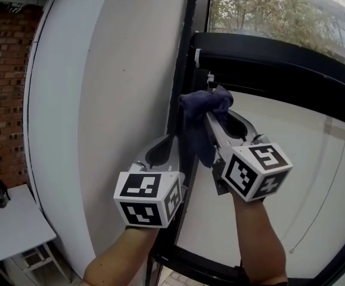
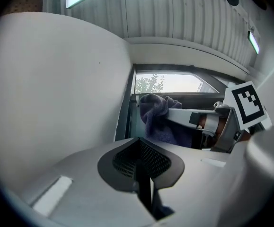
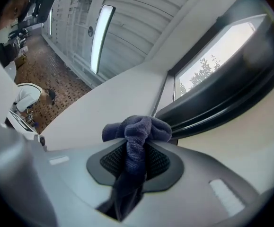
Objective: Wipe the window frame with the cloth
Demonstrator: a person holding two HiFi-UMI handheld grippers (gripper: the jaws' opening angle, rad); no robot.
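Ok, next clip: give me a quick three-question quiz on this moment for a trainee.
1. True or false: the left gripper is shut with nothing in it.
2. What holds the dark blue cloth? A) the left gripper B) the right gripper C) neither gripper
3. Fill in: the window frame is coloured ____.
Key: 1 true; 2 B; 3 black.

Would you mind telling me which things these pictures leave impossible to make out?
- Head view: whether the cloth touches the window frame; the bunched cloth itself hides the contact.
- Head view: the frame's lower rail, partly cut off by the bottom edge.
- Right gripper view: the distant person, too small to tell what they do.
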